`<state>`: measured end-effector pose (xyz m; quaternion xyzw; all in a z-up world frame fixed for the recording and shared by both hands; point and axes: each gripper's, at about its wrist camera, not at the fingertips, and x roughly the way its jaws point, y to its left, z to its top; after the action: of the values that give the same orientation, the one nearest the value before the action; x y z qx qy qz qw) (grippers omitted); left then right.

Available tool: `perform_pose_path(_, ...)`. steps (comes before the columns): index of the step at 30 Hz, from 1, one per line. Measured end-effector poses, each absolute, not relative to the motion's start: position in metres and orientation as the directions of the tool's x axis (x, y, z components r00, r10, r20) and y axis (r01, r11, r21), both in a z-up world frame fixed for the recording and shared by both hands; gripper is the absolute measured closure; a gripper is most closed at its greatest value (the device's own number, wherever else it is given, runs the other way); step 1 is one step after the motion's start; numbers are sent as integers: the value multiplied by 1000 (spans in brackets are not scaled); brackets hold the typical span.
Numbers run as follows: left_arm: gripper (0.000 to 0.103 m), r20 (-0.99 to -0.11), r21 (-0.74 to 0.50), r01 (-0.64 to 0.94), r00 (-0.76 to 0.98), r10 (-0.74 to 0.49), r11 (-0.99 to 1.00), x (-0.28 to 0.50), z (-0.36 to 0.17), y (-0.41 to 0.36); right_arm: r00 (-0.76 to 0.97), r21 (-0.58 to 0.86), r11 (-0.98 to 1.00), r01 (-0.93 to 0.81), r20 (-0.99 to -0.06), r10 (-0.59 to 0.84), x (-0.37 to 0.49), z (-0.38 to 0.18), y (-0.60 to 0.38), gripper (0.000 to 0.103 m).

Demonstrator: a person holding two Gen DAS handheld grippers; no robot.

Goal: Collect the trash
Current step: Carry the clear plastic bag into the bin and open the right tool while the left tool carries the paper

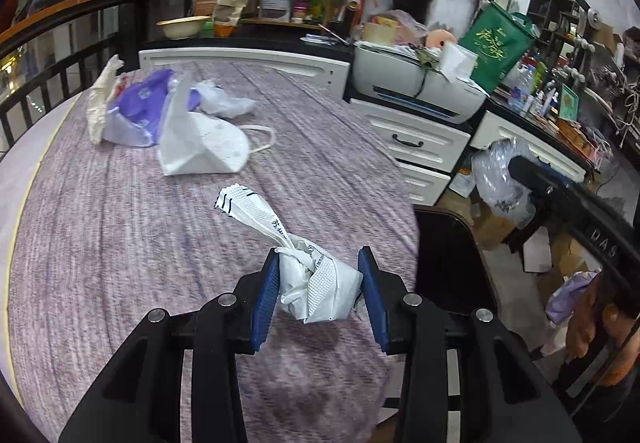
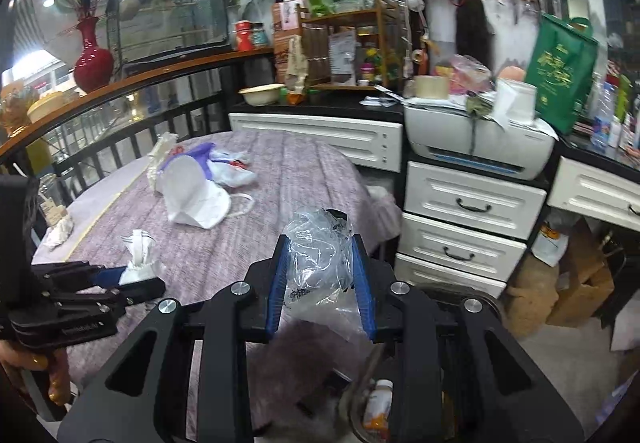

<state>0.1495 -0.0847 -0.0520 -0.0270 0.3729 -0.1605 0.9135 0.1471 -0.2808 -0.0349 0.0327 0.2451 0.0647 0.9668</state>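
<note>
Blue ribbed jaws of the left gripper [image 1: 320,285] pinch a crumpled white wrapper [image 1: 316,289] at lower centre; the right gripper [image 2: 323,283] clamps one crinkly clear bag [image 2: 320,255]. Upper left on the mauve woven surface [image 1: 120,243]: one white mask [image 1: 204,147], one purple bag [image 1: 140,107].

two grippers, left gripper [image 1: 320,295] and right gripper [image 2: 323,283], each with one bit of trash, one face mask [image 1: 204,145] far left, one printer [image 1: 420,91] far right, one green bag [image 1: 496,47]
</note>
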Motion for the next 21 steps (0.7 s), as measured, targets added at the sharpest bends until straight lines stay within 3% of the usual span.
perform_pose_path(11,64,-677,-155,381,632,-379,912,147,-54,-149,822,192,971,145,-569,-10,144,-89,-372,72)
perform_pose_path(18,64,-701,-147,420,595,-394,895,155,-66,-187,762,152,957,247,-641,-95,152,-133,-397,71)
perform_pose_path(20,64,-705,-144,433,586,-399,890,157,-69,-197,747,138,953,269,-654,-116,155,-143,-401,66)
perform_pose_path(21,64,-707,-141,440,582,-401,887,156,-71,-202,741,136,951,276,-661,-120,155,-147,-402,56)
